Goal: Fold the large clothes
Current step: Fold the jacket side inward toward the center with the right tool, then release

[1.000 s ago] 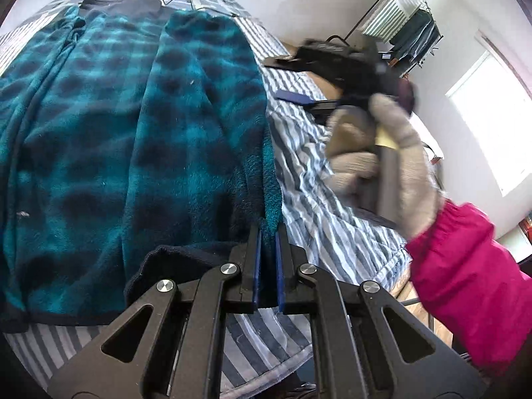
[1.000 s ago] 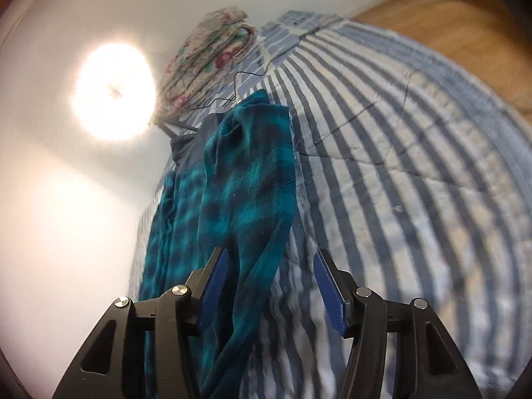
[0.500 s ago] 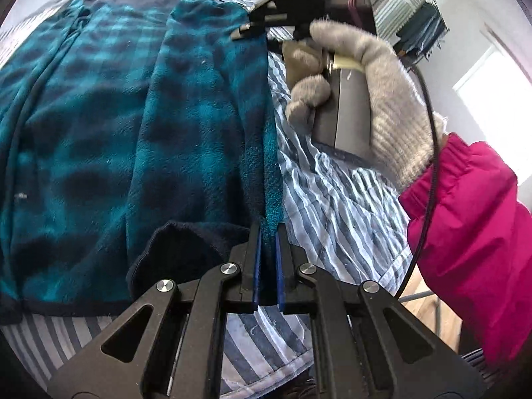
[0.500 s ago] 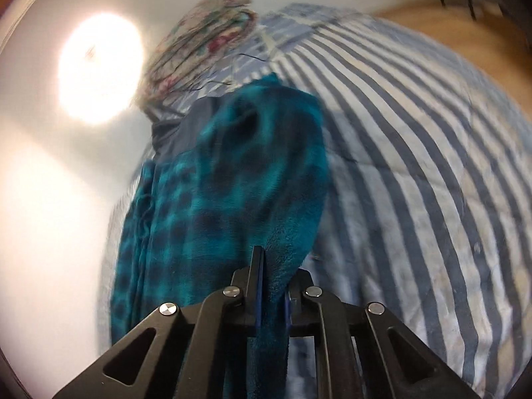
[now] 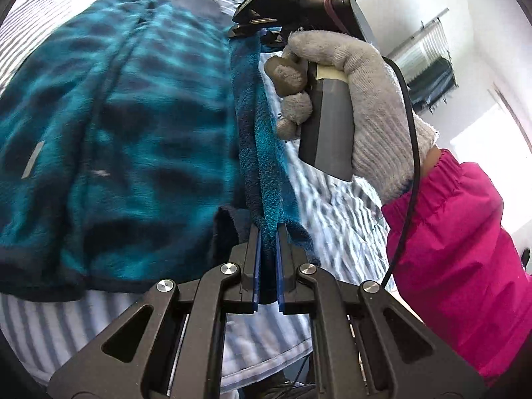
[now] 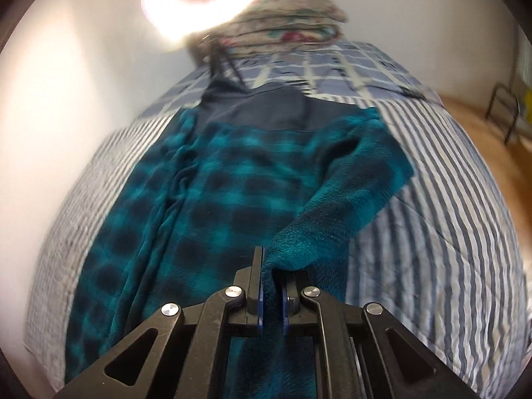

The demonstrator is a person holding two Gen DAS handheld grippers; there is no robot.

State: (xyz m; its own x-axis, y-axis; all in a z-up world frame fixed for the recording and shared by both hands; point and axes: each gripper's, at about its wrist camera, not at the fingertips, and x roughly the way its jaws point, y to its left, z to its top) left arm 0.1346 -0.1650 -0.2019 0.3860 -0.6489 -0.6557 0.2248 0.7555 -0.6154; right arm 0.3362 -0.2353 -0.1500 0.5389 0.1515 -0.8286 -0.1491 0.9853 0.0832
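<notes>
Pinching the fleece robe (image 5: 126, 139) edge, both grippers' fingers (image 5: 256, 266) seemingly taut.

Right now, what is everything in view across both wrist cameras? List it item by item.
fleece garment: one, teal and dark blue plaid, spread on the bed, one long edge lifted off it
bedcover: one, blue and white striped, under the garment
folded bedding: one pile, pale floral, far end of the bed by the wall
clothes rack: one, dark, hung with clothes, against the far wall
wooden floor: brown, beside the bed
left gripper: black, blue pads, shut on the near end of the garment's edge
right gripper: black, blue pads, shut on the far end of that edge
right hand: grey knitted glove, around the right gripper's handle
sleeve: pink, at that wrist
</notes>
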